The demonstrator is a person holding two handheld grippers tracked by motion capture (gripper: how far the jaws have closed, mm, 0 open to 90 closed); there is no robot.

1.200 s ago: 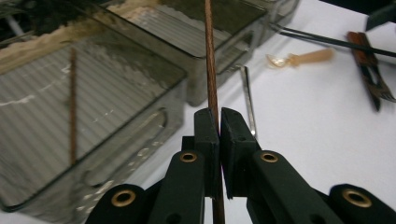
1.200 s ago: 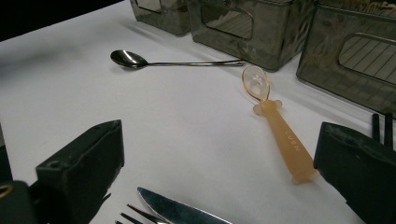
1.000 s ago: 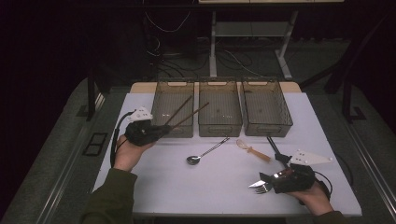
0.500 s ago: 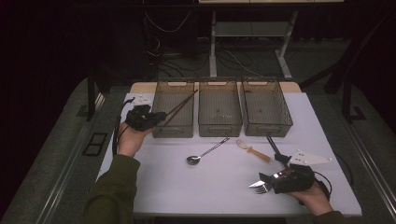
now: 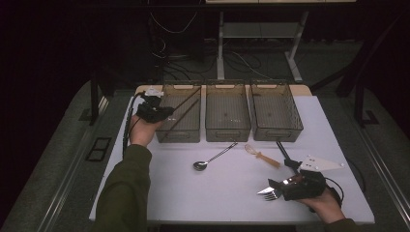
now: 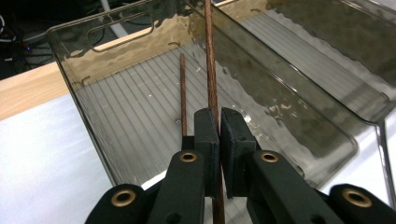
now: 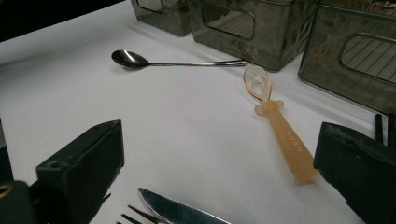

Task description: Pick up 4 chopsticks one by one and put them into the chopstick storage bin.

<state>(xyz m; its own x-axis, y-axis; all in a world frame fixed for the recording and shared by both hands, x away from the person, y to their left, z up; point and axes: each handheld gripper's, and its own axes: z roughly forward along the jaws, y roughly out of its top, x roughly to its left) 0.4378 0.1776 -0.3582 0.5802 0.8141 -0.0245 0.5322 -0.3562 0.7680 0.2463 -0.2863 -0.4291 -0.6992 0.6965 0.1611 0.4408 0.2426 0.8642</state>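
Note:
My left gripper (image 5: pixel 162 114) (image 6: pixel 219 116) hovers at the near left corner of the left see-through bin (image 5: pixel 192 131) (image 6: pixel 140 88), shut on a brown chopstick (image 5: pixel 186 100) (image 6: pixel 211 70) that points out over the bin. A second brown chopstick (image 5: pixel 176 123) (image 6: pixel 183 93) runs beside it; whether it is also gripped I cannot tell. My right gripper (image 5: pixel 273 187) (image 7: pixel 219 154) rests low at the table's near right, jaws wide open. A knife (image 5: pixel 265 191) (image 7: pixel 177 212) and fork tines (image 5: pixel 273 196) (image 7: pixel 133 215) lie on the table between them.
Two more see-through bins, middle (image 5: pixel 227 129) and right (image 5: pixel 278 131), stand in a row with the left one. A metal spoon (image 5: pixel 212 158) (image 7: pixel 163 61), an orange plastic spoon (image 5: pixel 261 155) (image 7: pixel 280 130) and black chopsticks (image 5: pixel 284 153) lie on the white table (image 5: pixel 217 198).
My left gripper has moved away from the person toward the far left with the chopstick, up along the left bin. The right gripper has kept still.

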